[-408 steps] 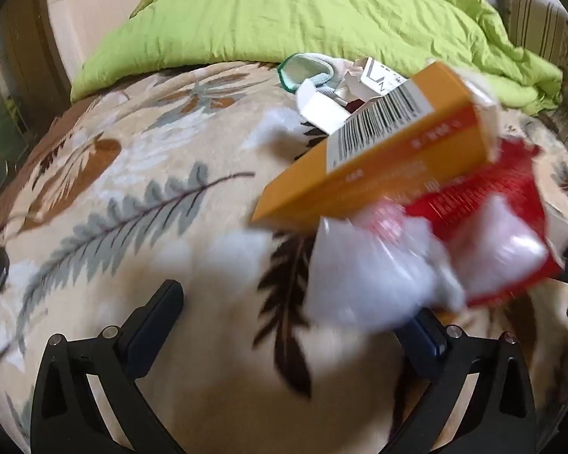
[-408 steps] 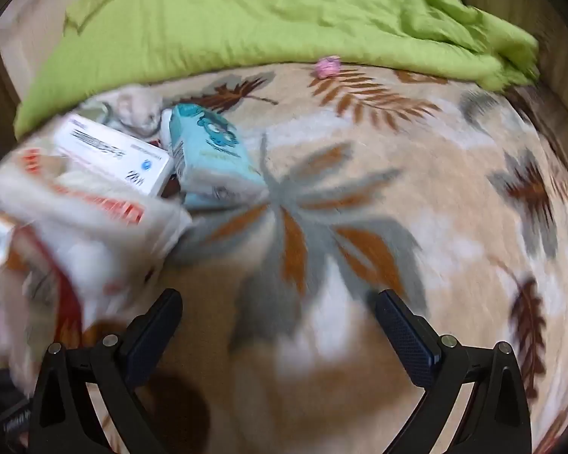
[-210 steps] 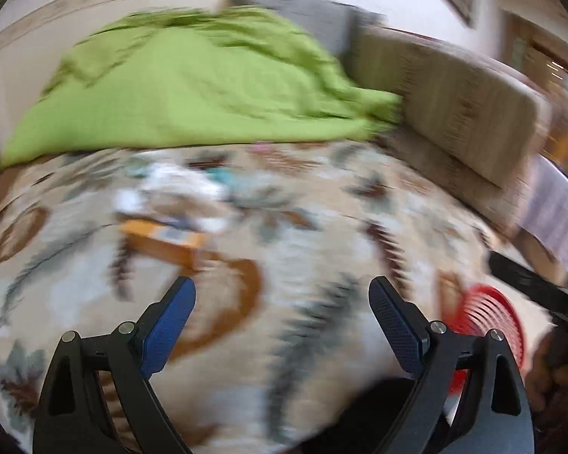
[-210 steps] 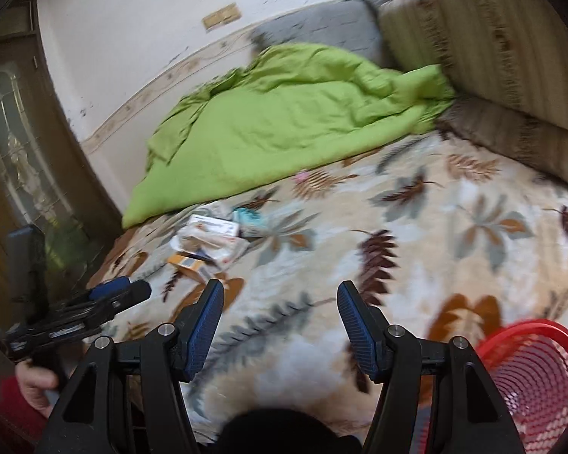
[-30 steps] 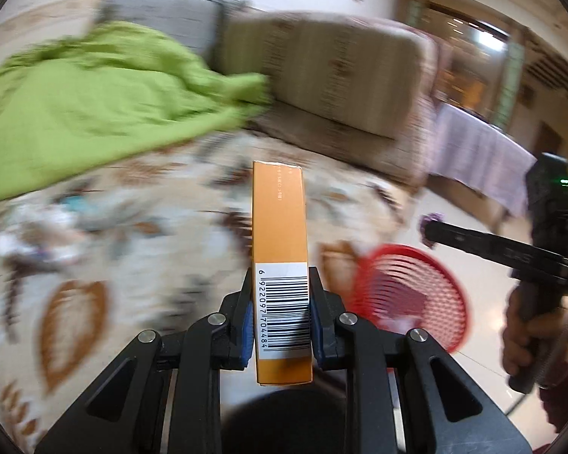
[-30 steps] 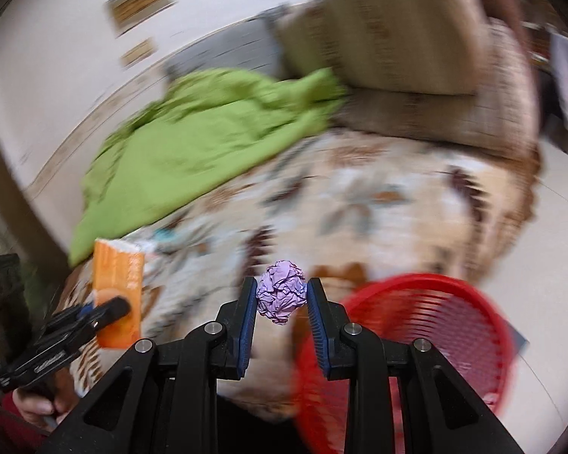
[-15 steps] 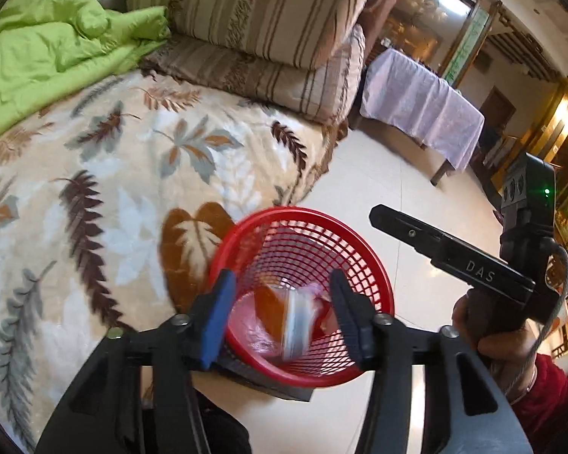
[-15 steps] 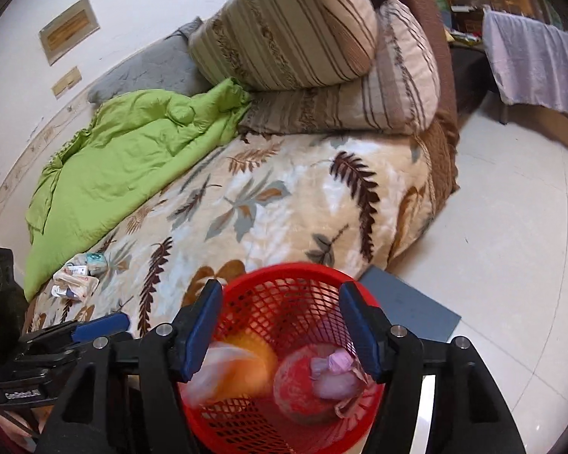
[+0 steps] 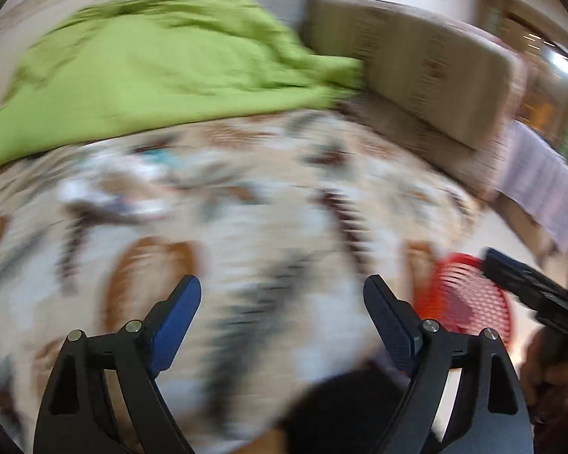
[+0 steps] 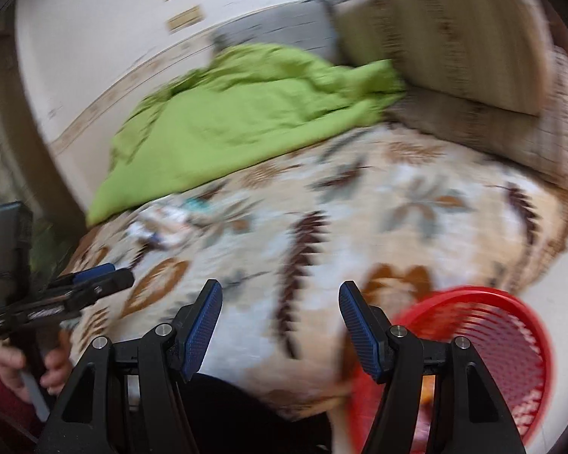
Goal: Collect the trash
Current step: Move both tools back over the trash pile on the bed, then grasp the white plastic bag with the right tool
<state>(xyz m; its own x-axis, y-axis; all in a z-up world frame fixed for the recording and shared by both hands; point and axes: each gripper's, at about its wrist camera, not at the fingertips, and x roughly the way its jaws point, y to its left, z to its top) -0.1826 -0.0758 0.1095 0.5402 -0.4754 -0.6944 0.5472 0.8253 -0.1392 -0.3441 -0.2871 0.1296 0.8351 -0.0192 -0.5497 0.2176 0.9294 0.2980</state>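
Observation:
Both views are motion-blurred. My left gripper [image 9: 282, 295] is open and holds nothing above the leaf-patterned bed cover [image 9: 246, 227]. My right gripper [image 10: 280, 300] is open too, with nothing between its fingers. A red mesh basket [image 10: 511, 340] stands on the floor at the bed's near right corner; the same red basket [image 9: 469, 299] shows at the right of the left wrist view, with something orange just visible inside it. A blurred pile of trash [image 10: 163, 223] lies far off on the cover near the green blanket; the same trash pile [image 9: 110, 193] appears at the left.
A green blanket [image 10: 253, 113] covers the far side of the bed. Striped cushions [image 10: 454, 45] stand at the far right. A hand [image 10: 53, 363] holds the left gripper's handle at the lower left. Pale floor tiles lie right of the bed.
Both grippers let their loads drop into the red basket half a second ago. Since then both have swung left, away from the basket and back over the bed, with jaws open.

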